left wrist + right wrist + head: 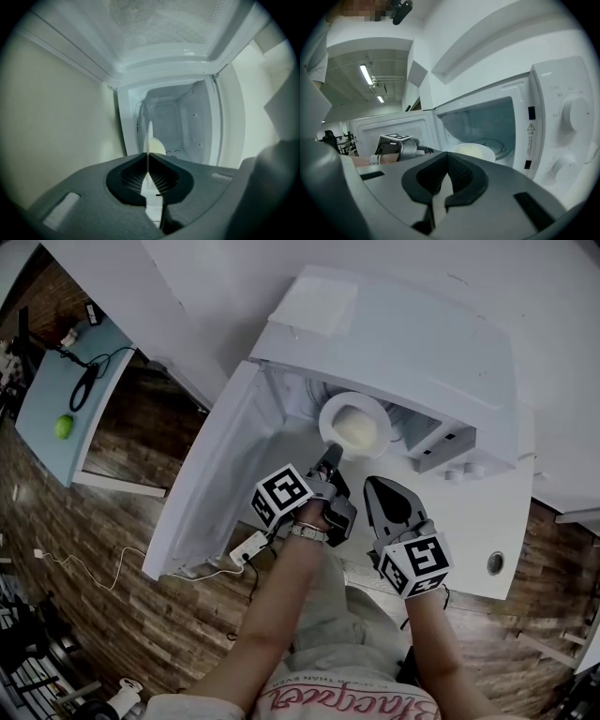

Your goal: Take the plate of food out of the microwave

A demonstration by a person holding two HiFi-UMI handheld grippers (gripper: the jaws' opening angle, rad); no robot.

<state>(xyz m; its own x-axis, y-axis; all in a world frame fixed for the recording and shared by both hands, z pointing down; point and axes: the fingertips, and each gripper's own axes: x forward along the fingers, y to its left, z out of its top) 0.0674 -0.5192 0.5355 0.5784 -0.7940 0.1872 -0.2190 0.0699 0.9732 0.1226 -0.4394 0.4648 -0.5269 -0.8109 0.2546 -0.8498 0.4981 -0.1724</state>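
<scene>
A white plate [354, 425] with a pale mound of food sits at the mouth of the open microwave [403, 334]. My left gripper [330, 457] is shut on the plate's near rim. In the left gripper view the plate's rim [149, 133] shows edge-on as a thin white line between the left gripper's [148, 153] pads, with the food [157, 146] just behind. My right gripper [378, 487] hangs in front of the microwave, to the right of the left one, shut and holding nothing. The right gripper view has the right gripper's [447, 154] jaws closed together, with the plate [476, 151] beyond them.
The microwave door [211, 488] stands swung open at the left. The control panel with knobs [575, 113] is on the right of the opening. A pale blue table [52, 399] with a green ball [63, 426] stands far left over a wooden floor.
</scene>
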